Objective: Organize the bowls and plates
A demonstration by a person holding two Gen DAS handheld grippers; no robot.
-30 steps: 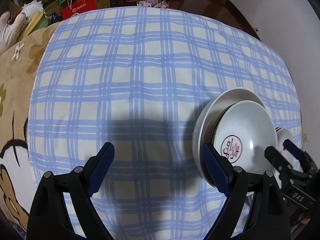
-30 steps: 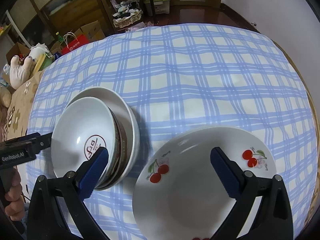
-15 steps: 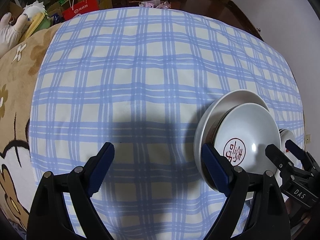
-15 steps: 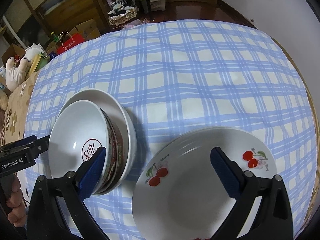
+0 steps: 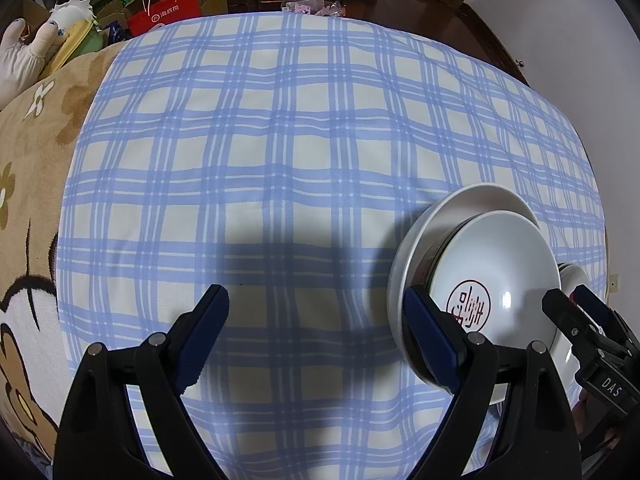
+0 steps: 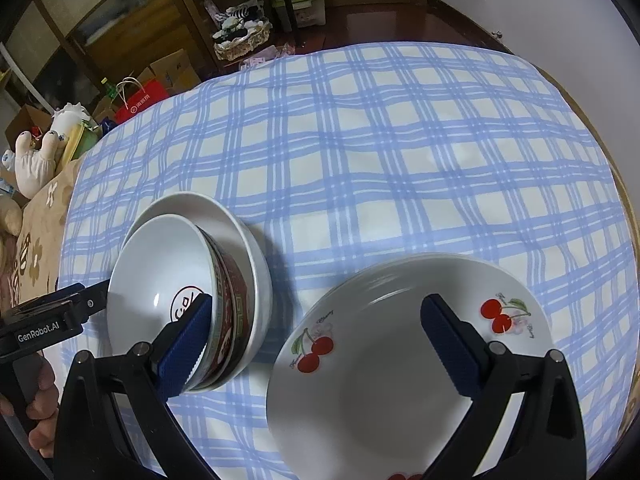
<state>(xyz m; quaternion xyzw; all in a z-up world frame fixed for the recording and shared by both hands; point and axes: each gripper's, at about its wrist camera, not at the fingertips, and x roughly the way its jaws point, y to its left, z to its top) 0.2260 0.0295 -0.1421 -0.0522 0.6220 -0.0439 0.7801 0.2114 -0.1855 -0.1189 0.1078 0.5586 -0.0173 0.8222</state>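
A white bowl with a red seal (image 5: 492,276) and a red patterned outside (image 6: 230,300) sits nested in a larger white bowl (image 5: 472,204) on the blue plaid cloth (image 5: 260,140). My left gripper (image 5: 316,332) hangs open over bare cloth, its right finger (image 5: 430,340) just in front of the nested bowls. In the right wrist view, a stack of white plates with cherry prints (image 6: 400,360) lies to the right of the bowls. My right gripper (image 6: 318,340) stands open above the top plate, with nothing between its fingers.
A brown cartoon blanket (image 5: 24,200) covers the table's left side. Beyond the far edge are a red bag (image 5: 168,12), boxes, a plush toy (image 6: 36,156) and a basket (image 6: 240,40). A white wall (image 6: 580,20) stands on the right. A hand (image 6: 40,412) holds the left gripper.
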